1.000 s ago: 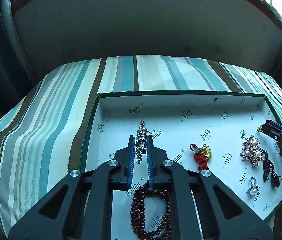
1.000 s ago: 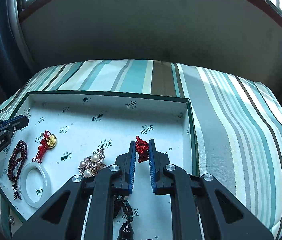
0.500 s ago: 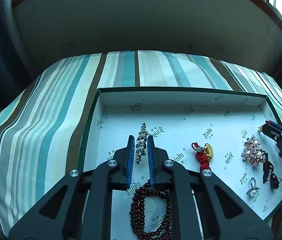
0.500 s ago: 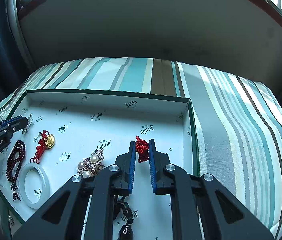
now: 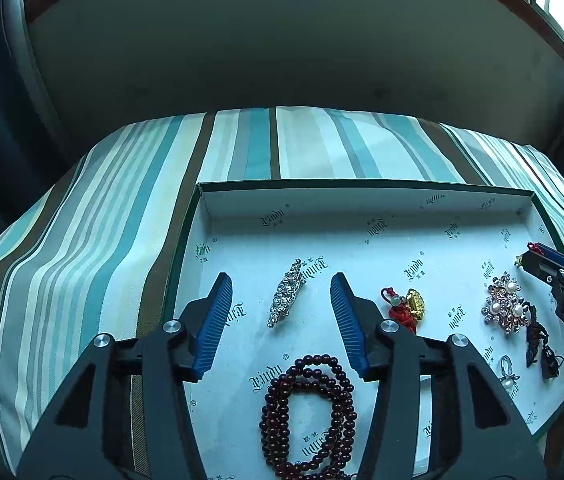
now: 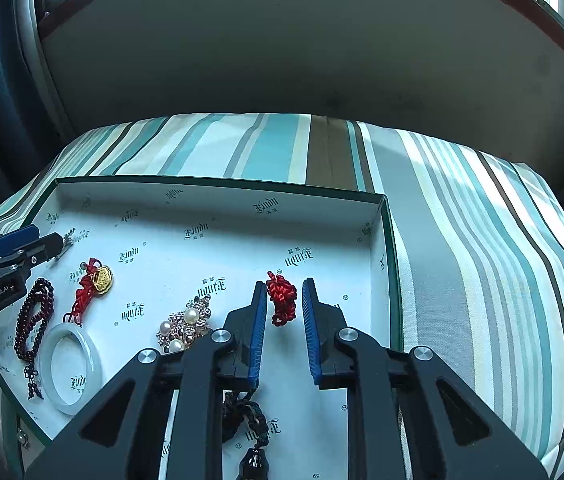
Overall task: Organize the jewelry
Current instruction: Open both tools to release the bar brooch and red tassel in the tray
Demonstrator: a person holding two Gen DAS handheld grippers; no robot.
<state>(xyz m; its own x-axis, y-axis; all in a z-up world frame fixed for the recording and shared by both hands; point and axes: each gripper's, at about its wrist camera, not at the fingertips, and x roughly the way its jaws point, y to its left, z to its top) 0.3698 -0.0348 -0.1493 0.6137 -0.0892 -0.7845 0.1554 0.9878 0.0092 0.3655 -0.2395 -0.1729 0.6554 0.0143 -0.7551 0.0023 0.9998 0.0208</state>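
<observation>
**Tray contents, both grippers released**

I log everything relative to the tray (image 5: 365,188), a shallow green-edged box with white printed lining, sitting on a striped cloth (image 5: 94,248).

- Left gripper (image 5: 281,294): I have it spread wide above the tray's left part, holding nothing. The rhinestone bar brooch (image 5: 286,293) lies flat on the lining between the blue pads, touching neither.
- Right gripper (image 6: 284,300): parted, near the tray's right wall. The red knotted cord (image 6: 282,297) lies in the gap; I cannot tell whether a pad touches it.
- Dark red bead bracelet (image 5: 309,408): coiled at the tray's near edge, beneath my left gripper.
- Red cord with gold charm (image 5: 406,305): tray centre, just right of my left gripper's right finger.
- Pearl cluster brooch (image 5: 505,309): right of centre.
- Black cord pendant (image 5: 537,340): beside the pearl brooch, near the tray's right edge.
- Small ring (image 5: 506,368): near front right corner.
- White bangle (image 6: 70,368): front left area, beside the bead bracelet.
</observation>
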